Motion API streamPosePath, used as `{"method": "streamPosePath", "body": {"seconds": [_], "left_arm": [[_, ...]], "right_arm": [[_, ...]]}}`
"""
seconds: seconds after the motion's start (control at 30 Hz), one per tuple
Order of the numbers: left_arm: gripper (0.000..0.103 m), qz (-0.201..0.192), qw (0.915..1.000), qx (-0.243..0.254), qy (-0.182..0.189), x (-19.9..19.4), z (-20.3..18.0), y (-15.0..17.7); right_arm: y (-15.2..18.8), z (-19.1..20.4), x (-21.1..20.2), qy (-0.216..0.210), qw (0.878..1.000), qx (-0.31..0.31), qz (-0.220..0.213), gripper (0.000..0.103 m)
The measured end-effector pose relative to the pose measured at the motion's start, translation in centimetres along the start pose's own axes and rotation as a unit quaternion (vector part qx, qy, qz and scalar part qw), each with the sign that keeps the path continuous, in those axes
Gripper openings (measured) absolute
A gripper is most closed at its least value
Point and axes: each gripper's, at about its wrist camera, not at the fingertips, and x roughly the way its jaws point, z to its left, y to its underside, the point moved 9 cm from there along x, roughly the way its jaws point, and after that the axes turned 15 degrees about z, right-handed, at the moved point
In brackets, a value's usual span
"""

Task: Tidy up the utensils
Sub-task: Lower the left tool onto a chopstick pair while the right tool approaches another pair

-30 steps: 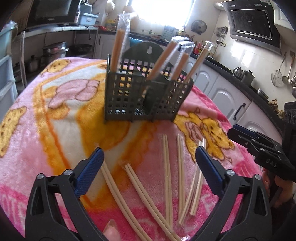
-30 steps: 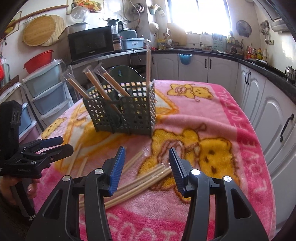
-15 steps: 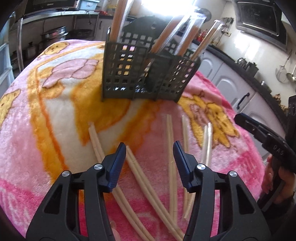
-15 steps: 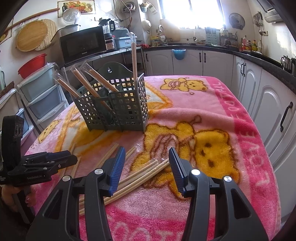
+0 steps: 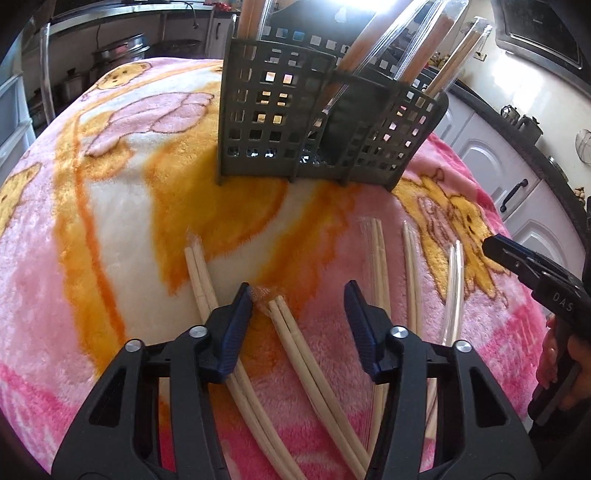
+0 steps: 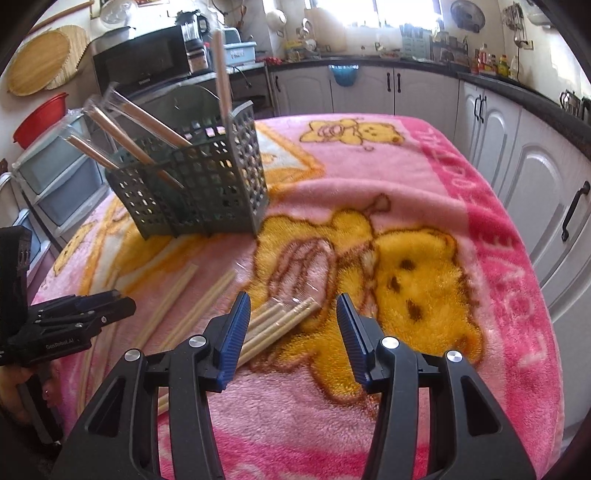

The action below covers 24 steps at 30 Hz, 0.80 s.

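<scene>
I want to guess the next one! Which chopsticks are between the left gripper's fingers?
The wrapped pair lying between the left gripper's open fingers. The other pairs lie outside them.

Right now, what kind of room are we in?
Most likely a home kitchen. There is a microwave on the counter, white cabinets under a dark worktop, and a range hood on the wall. The pink blanket seems to cover a table.

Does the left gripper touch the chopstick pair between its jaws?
Cannot tell. In the left wrist view, the left gripper straddles the chopstick pair, jaws open; height unclear.
</scene>
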Motion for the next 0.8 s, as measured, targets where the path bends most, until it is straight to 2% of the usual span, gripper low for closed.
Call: {"method": "streamPosePath", "body": {"seconds": [0.27, 0.43, 0.5, 0.6, 0.8], "left_arm": [[0.02, -0.002, 0.9999, -0.016, -0.002, 0.3, 0.9, -0.8], [0.016, -0.003, 0.9998, -0.019, -0.001, 0.3, 1.1, -0.9], [0.015, -0.003, 0.9998, -0.021, 0.0, 0.3, 1.2, -0.9], [0.013, -0.004, 0.9997, -0.022, -0.002, 0.4, 1.3, -1.1], [0.008, -0.006, 0.9996, -0.028, 0.002, 0.5, 1.6, -1.3]], "right_arm": [[-0.7, -1.3, 2.4, -0.008, 1.0, 0.016, 0.021, 0.029], [-0.9, -1.7, 3.8, -0.013, 0.999, 0.023, 0.038, 0.021], [-1.0, -1.7, 3.9, -0.013, 0.999, 0.023, 0.039, 0.013], [-1.0, -1.5, 3.8, -0.011, 0.999, 0.016, 0.034, 0.006], [-0.9, -1.6, 2.8, -0.014, 1.0, 0.023, 0.012, 0.002]]}}
